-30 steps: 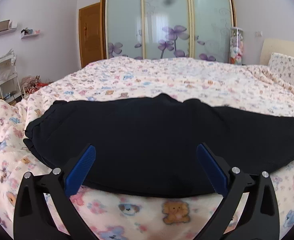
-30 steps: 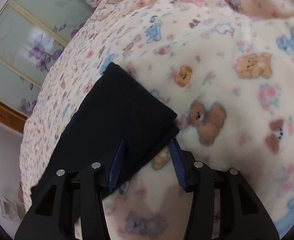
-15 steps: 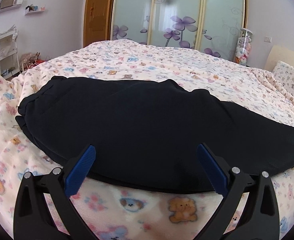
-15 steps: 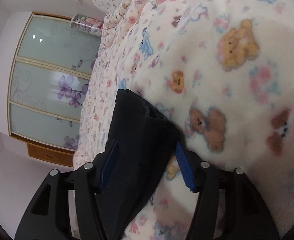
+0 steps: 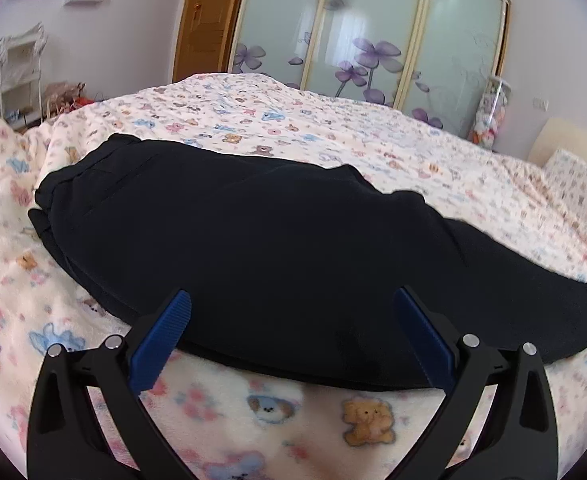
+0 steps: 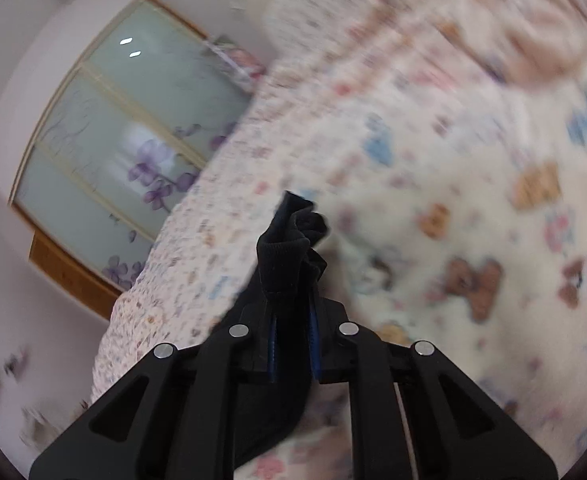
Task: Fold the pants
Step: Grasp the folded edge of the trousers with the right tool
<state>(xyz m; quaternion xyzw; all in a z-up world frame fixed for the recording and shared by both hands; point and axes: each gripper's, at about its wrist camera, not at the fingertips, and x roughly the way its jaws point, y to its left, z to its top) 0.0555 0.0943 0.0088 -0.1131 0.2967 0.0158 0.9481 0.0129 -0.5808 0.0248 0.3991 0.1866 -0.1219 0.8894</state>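
Right gripper (image 6: pixel 292 344): jaws closing, nearly together, on a bunched end of the black pants (image 6: pixel 293 240); dark cloth fills the narrow gap between the blue pads and sticks out beyond the tips in a crumpled fold.
Left gripper (image 5: pixel 291 312): jaws spread wide, holding nothing; the blue pads (image 5: pixel 161 338) hover at the near edge of the pants (image 5: pixel 253 248) without pressing on the cloth.
Pants: lying flat across the bed in a long dark band from left to right, with the wider end at the left.
Blanket (image 5: pixel 313 412): cream fleece printed with bears, covering the bed under the pants.
Far side: sliding wardrobe doors (image 5: pixel 373 36) with purple flowers, a wooden door (image 5: pixel 209 16) to their left.
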